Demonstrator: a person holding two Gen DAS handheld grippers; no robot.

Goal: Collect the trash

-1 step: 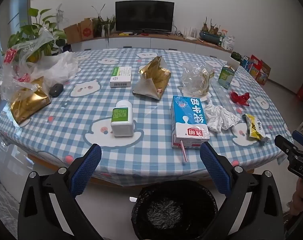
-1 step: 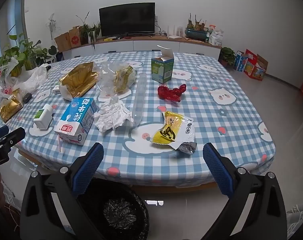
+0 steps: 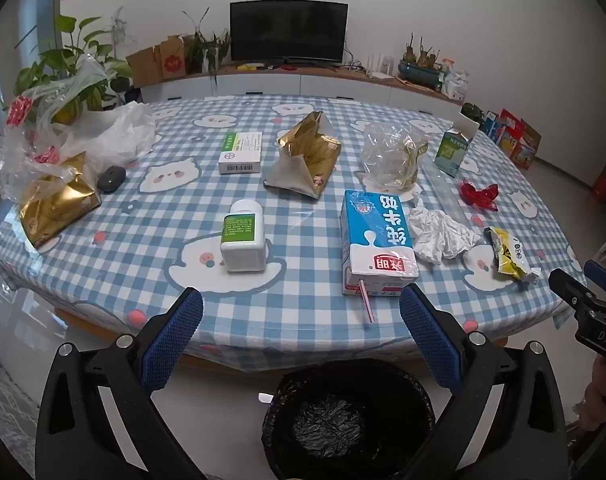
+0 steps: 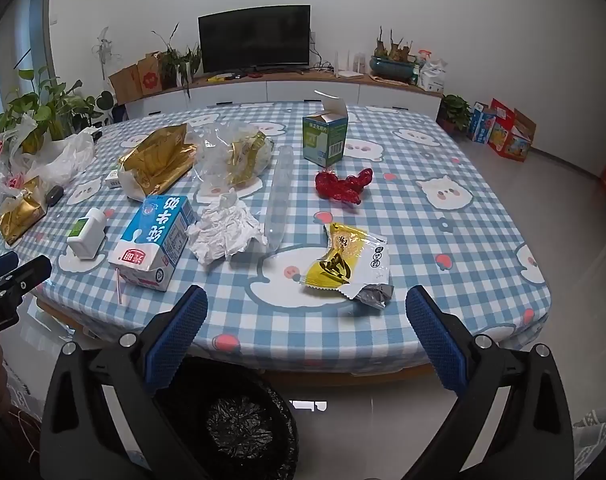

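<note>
Trash lies on the checked tablecloth (image 3: 303, 320): a blue milk carton (image 3: 377, 238) with a straw, crumpled white paper (image 3: 439, 234), a yellow snack wrapper (image 4: 349, 260), a red wrapper (image 4: 343, 186), a clear plastic tube (image 4: 279, 196), a gold bag (image 3: 309, 156) and a clear bag (image 3: 395, 156). A black-lined bin (image 3: 349, 420) stands on the floor below the table's near edge. My left gripper (image 3: 301, 332) is open and empty above the bin. My right gripper (image 4: 307, 332) is open and empty before the yellow wrapper.
A white pill bottle (image 3: 243, 236), a medicine box (image 3: 241, 152), a green box (image 4: 325, 138), a dark mouse (image 3: 111, 178), and plastic bags with a gold bag (image 3: 55, 204) at the left edge also sit on the table. A TV cabinet stands behind.
</note>
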